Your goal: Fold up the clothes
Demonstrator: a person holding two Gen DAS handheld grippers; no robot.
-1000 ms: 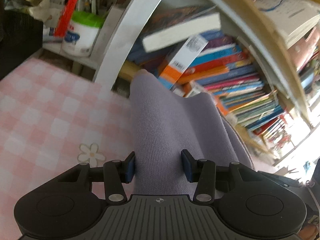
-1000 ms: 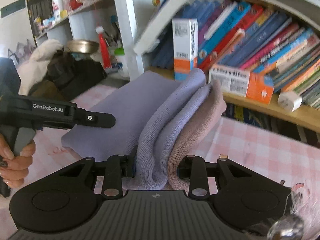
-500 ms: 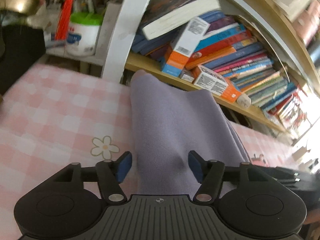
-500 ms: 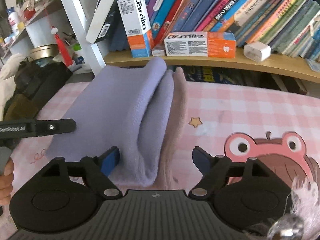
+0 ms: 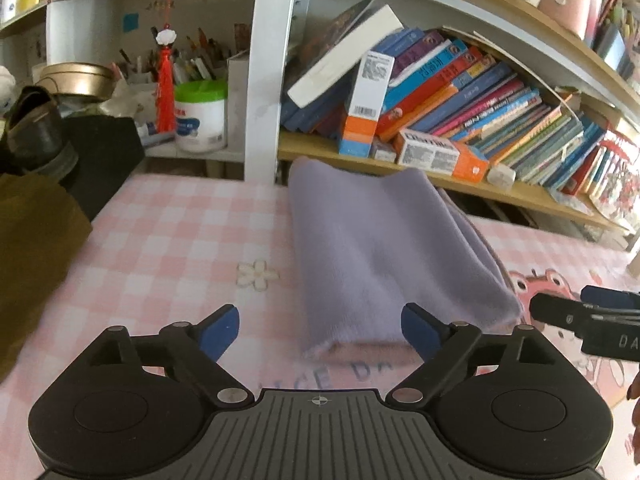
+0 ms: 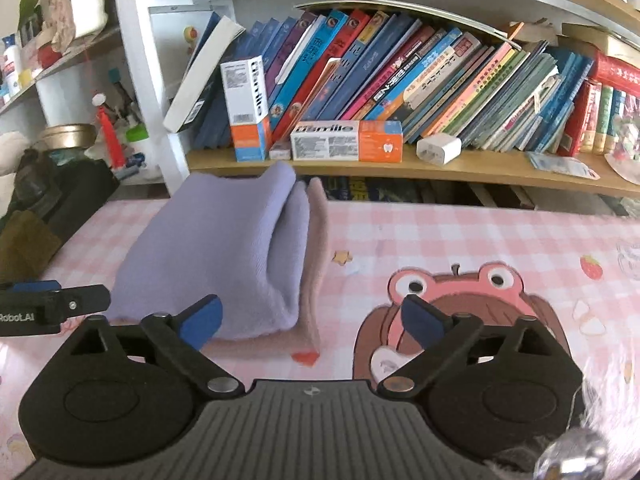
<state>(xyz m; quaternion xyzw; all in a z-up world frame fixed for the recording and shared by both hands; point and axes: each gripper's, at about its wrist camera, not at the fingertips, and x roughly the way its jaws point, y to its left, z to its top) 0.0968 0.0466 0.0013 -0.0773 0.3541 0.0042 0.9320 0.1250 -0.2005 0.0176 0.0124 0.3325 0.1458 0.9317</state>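
folded knit lying flat, both grippers standing off it

a pink checked mat (image 6: 460, 236) is covering the table, with a bookshelf (image 6: 400, 168) running behind it and dark clothes (image 5: 36, 240) piling up off to the left. on the mat the knit (image 5: 384, 252) is lying folded into a thick lilac bundle, with a pinkish layer (image 6: 318, 248) showing under its right edge; its layers look squared up, resting straight ahead of the left gripper's fingers and ahead-left of the right one's.

the left gripper (image 5: 320, 330) is hovering with its fingers spread wide, holding nothing, its right finger (image 5: 420, 330) sitting just short of the knit's near edge. the right gripper (image 6: 310, 318) is likewise gaping and empty, its left finger (image 6: 200, 318) lying near the bundle's near corner, whether touching it i cannot tell, and its right finger over bare mat.

judging by this, the fold on this piece looks complete as it lies. the scene is fitting either a finished bundle being left alone or a pause ahead of one more fold, so nothing here is settling which move comes next.
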